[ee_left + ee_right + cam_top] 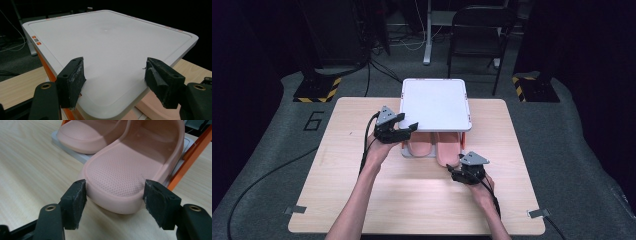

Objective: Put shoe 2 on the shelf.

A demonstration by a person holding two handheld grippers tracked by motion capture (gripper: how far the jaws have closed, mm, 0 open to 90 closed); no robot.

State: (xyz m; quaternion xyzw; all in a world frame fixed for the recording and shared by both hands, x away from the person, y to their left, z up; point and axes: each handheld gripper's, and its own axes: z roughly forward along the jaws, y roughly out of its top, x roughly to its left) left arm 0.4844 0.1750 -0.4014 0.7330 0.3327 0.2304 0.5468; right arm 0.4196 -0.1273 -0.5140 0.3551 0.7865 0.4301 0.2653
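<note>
The right claw (113, 202), spread, frames the heel of the near slipper (125, 172) on the rack's (435, 104) lower shelf; next it must pinch. The left claw (113, 80), spread, hovers over the rack's top.

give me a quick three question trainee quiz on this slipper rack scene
1. True or false: the right gripper has its jaws shut tight on the pink foam slipper.
2. What is the left gripper over? A) white square rack top B) wooden table C) chair
3. How many pink slippers sit under the white square rack top?

Key: 1 false, the jaws stand apart at its heel; 2 A; 3 two.
</note>
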